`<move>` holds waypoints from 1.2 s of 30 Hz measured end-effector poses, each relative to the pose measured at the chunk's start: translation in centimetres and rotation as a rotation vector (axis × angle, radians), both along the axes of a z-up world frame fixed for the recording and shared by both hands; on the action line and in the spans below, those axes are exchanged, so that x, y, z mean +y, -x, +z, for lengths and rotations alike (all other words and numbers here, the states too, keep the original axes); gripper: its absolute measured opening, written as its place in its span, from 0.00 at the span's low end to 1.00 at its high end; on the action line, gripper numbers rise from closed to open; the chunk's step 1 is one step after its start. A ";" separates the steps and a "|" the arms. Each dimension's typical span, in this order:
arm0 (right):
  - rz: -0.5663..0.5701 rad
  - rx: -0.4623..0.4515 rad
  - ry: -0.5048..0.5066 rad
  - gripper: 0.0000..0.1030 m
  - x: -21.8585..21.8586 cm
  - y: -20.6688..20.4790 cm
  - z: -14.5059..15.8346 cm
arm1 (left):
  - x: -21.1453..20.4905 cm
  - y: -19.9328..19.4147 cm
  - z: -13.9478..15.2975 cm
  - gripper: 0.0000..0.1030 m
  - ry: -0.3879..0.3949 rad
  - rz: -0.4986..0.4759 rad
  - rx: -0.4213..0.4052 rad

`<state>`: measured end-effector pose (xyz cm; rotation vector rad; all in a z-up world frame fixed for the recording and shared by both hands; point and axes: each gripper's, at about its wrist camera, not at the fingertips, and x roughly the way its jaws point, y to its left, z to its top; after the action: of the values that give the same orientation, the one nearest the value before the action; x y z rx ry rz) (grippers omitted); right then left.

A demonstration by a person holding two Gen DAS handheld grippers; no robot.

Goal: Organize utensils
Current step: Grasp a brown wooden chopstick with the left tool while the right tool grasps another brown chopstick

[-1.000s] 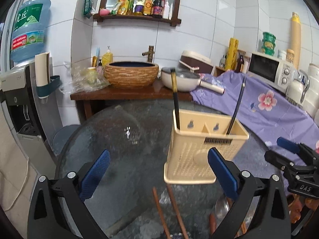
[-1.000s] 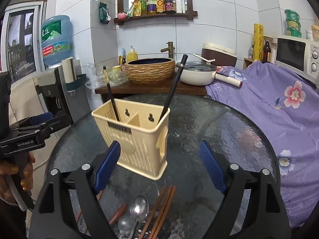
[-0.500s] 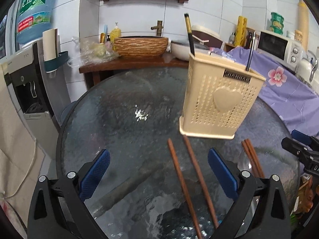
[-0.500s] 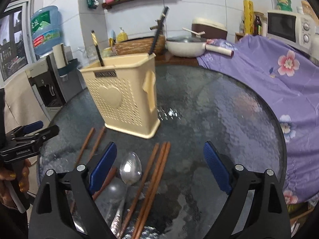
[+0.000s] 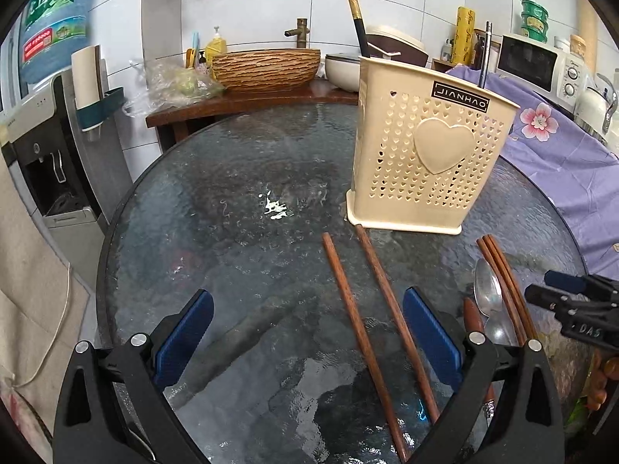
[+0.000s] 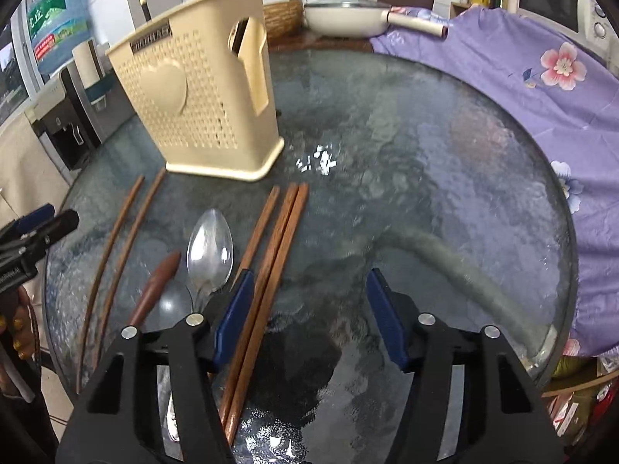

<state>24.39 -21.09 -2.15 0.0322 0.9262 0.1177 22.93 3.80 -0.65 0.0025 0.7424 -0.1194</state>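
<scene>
Wooden chopsticks (image 5: 359,332) lie on rippled glass table (image 5: 232,201).

Glass table (image 5: 232,201) lies open left of the utensil holder (image 5: 425,154) (chopsticks (image 5: 363,324) crowd its front).

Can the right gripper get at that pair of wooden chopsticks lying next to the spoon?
Probably yes. The right gripper is open, its jaws have just been closing, and the paired chopsticks already run between its fingers. Nothing covers them; the spoon lies just outside.
</scene>
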 end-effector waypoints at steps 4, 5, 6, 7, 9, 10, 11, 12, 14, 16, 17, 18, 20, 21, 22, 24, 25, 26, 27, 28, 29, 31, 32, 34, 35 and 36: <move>0.004 0.008 0.011 0.55 0.2 0.0 -0.4 | -0.2 0.0 -0.1 0.94 0.000 -0.004 0.006; 0.005 0.009 0.014 0.55 0.3 0.0 -0.3 | -0.3 0.0 -0.2 0.94 -0.001 -0.006 0.007; 0.005 0.010 0.022 0.55 0.4 0.0 -0.3 | -0.4 0.0 -0.2 0.94 -0.002 -0.006 0.008; 0.001 0.011 0.035 0.55 0.4 0.0 -0.3 | -0.5 0.0 -0.3 0.94 -0.004 -0.009 0.008; -0.016 0.011 0.067 0.54 0.1 -0.2 -0.2 | -0.6 0.0 -0.3 0.94 -0.006 -0.011 0.008; -0.022 0.014 0.059 0.54 -0.2 -0.5 -0.2 | -0.6 0.1 -0.3 0.94 -0.007 -0.012 0.008; -0.022 0.019 0.041 0.54 -0.4 -0.5 -0.3 | -0.7 0.1 -0.3 0.94 -0.006 -0.013 0.008; -0.017 0.027 0.022 0.54 -0.5 -0.7 -0.4 | -0.7 0.0 -0.3 0.94 -0.006 -0.014 0.008; -0.017 0.027 0.040 0.54 -0.5 -0.9 -0.5 | -0.7 0.1 -0.4 0.94 -0.006 -0.014 0.009; -0.017 0.022 0.058 0.52 -0.3 -1.3 -0.6 | -0.9 0.0 -0.4 0.93 -0.006 -0.017 0.012; -0.018 0.021 0.069 0.49 -0.1 -1.5 -0.6 | -1.0 -0.1 -0.5 0.92 -0.008 -0.019 0.013; -0.019 0.022 0.075 0.48 0.0 -1.8 -0.6 | -1.0 -0.2 -0.5 0.91 -0.012 -0.020 0.014; -0.025 0.025 0.076 0.45 0.1 -2.3 -0.6 | -1.3 -0.4 -0.7 0.84 -0.014 -0.023 0.021; -0.027 0.028 0.075 0.45 0.1 -2.5 -0.6 | -1.3 -0.6 -0.8 0.82 -0.012 -0.022 0.027; -0.029 0.031 0.075 0.44 0.2 -2.7 -0.5 | -1.4 -0.9 -0.9 0.77 -0.006 -0.024 0.036; -0.029 0.035 0.079 0.42 0.3 -3.2 -0.5 | -1.4 -1.3 -0.9 0.72 0.000 -0.028 0.047; -0.028 0.035 0.085 0.40 0.5 -3.3 -0.5 | -1.5 -1.7 -1.0 0.68 0.000 -0.031 0.052; -0.025 0.034 0.089 0.38 0.6 -3.4 -0.4 | -1.7 -2.0 -1.1 0.63 -0.008 -0.035 0.058; -0.021 0.034 0.090 0.37 0.7 -3.6 -0.4 | -1.9 -2.2 -1.2 0.60 -0.015 -0.037 0.063; -0.017 0.036 0.090 0.35 0.8 -3.8 -0.4 | -2.1 -2.6 -1.3 0.54 -0.028 -0.040 0.073; -0.016 0.037 0.090 0.34 0.9 -3.8 -0.4 | -2.2 -3.0 -1.5 0.49 -0.040 -0.042 0.083; -0.013 0.040 0.088 0.34 1.0 -4.2 -0.4 | -2.4 -3.6 -1.8 0.45 -0.047 -0.042 0.100; -0.012 0.043 0.087 0.33 1.0 -4.4 -0.3 | -2.5 -3.8 -2.0 0.43 -0.050 -0.044 0.109; -0.012 0.047 0.085 0.32 1.0 -4.7 -0.2 | -2.7 -4.3 -2.2 0.40 -0.058 -0.049 0.121; -0.012 0.047 0.085 0.30 1.0 -4.9 -0.2 | -2.8 -4.5 -2.2 0.38 -0.060 -0.052 0.126; -0.013 0.049 0.083 0.29 1.0 -5.1 -0.2 | -3.0 -4.8 -2.3 0.36 -0.065 -0.054 0.132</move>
<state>29.53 -20.08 -2.35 -0.0361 0.9794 0.0668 27.70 0.84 -2.97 0.0769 0.8780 -0.1483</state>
